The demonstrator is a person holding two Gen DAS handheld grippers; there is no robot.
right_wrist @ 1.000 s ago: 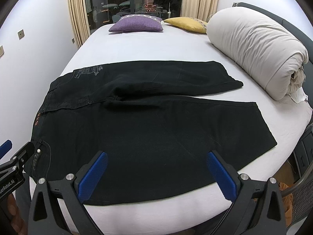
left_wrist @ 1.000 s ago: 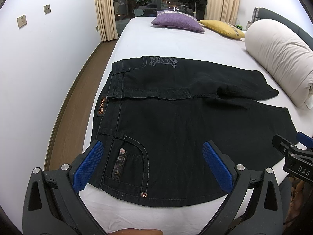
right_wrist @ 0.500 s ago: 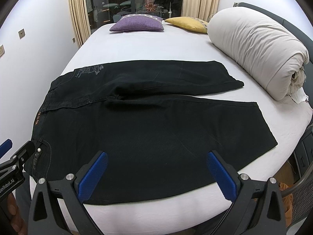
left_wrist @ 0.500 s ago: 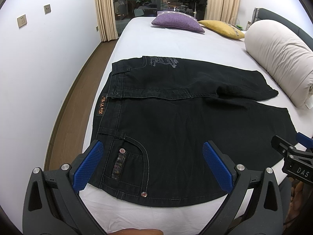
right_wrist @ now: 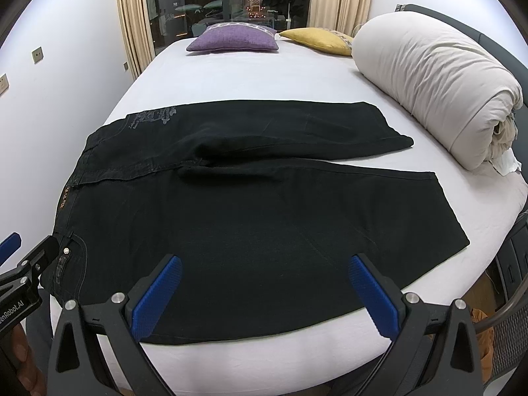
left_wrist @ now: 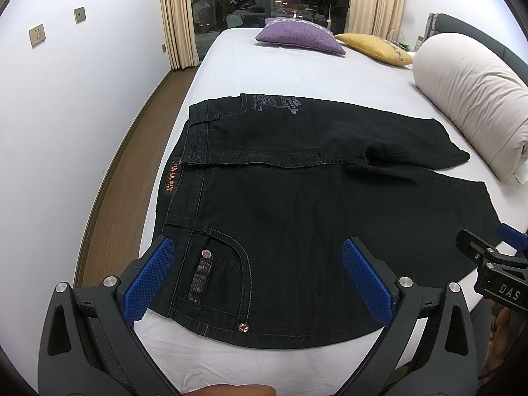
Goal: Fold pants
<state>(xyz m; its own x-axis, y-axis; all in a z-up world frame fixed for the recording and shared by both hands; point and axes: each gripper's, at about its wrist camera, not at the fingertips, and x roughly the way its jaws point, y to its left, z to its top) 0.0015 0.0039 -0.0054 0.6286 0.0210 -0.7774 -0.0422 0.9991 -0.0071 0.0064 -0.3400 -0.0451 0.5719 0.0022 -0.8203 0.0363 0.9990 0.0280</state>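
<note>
A: Black denim pants point(left_wrist: 297, 217) lie flat across the near end of a white bed point(left_wrist: 297, 69), waistband toward the wall side, both legs stretched toward a rolled cream duvet point(right_wrist: 435, 82).

B: And the grippers?

A: The left gripper point(left_wrist: 255, 280) hangs over the waistband corner and front pocket, blue pads spread wide, holding nothing. The right gripper point(right_wrist: 264, 292) hovers above the nearer leg's lower edge, its jaws likewise parted and empty.

B: Anything else on the bed?

A: A purple cushion point(right_wrist: 232, 39) and a yellow cushion point(right_wrist: 318, 40) sit at the far end, well apart from the pants, before beige curtains point(left_wrist: 176, 16).
</note>
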